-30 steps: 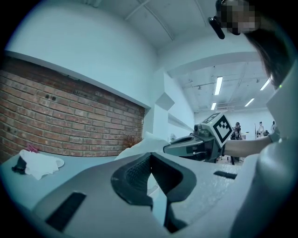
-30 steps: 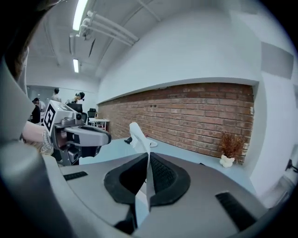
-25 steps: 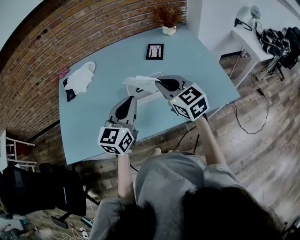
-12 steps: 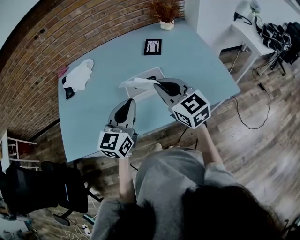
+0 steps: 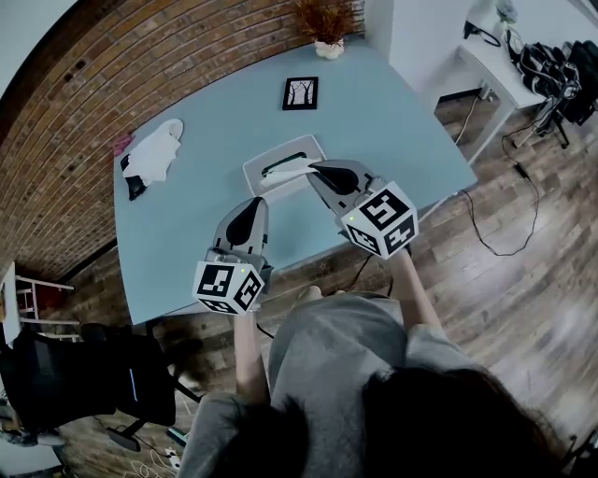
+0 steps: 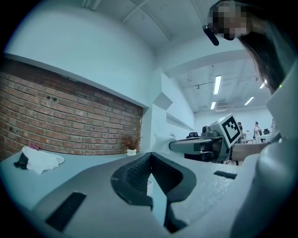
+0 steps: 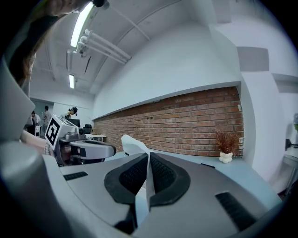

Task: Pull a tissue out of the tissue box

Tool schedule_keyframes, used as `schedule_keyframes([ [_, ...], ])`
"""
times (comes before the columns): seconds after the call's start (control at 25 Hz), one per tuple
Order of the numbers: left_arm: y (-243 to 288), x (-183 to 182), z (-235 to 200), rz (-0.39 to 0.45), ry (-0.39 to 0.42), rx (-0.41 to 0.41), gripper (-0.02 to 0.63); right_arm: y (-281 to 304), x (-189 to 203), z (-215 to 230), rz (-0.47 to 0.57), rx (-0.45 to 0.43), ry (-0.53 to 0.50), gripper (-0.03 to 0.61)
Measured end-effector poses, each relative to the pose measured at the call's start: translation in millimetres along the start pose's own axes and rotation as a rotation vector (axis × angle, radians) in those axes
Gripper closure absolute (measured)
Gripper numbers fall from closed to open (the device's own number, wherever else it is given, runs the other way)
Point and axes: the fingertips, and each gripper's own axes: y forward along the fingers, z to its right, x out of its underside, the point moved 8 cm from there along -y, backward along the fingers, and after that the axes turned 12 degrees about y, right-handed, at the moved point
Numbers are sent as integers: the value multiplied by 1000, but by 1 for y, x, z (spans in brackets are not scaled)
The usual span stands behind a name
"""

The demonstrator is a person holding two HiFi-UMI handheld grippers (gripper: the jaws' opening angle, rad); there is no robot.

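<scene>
The white tissue box (image 5: pixel 271 177) lies flat on the blue table (image 5: pixel 392 121), its dark slot showing. My right gripper (image 5: pixel 311 167) is shut on a white tissue (image 5: pixel 288 168) that stretches from its tip over the box. In the right gripper view the tissue (image 7: pixel 132 144) juts out past the closed jaws of that gripper (image 7: pixel 148 155), and a strip of it runs down between the pads. My left gripper (image 5: pixel 259 200) hangs near the table's front edge, short of the box, shut with nothing in it (image 6: pixel 150 157). From the left gripper view the right gripper (image 6: pixel 188 145) shows level at the right.
A small framed picture (image 5: pixel 301 93) lies beyond the box and a potted dried plant (image 5: pixel 324 23) stands at the far corner. A white cloth with a black item (image 5: pixel 154 154) lies at the table's left. A white side table (image 5: pixel 505 65) stands at right, a dark chair (image 5: pixel 93 373) at lower left.
The tissue spread wide over the box a second ago; now it shows as a narrow strip at the right gripper's tip and the box's slot is uncovered. The left gripper kept still.
</scene>
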Motion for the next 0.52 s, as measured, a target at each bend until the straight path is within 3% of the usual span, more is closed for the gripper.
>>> schedule_keyframes([
  [0.52, 7, 0, 1, -11, 6, 13, 611, -2, 0, 5, 10, 3, 3, 578],
])
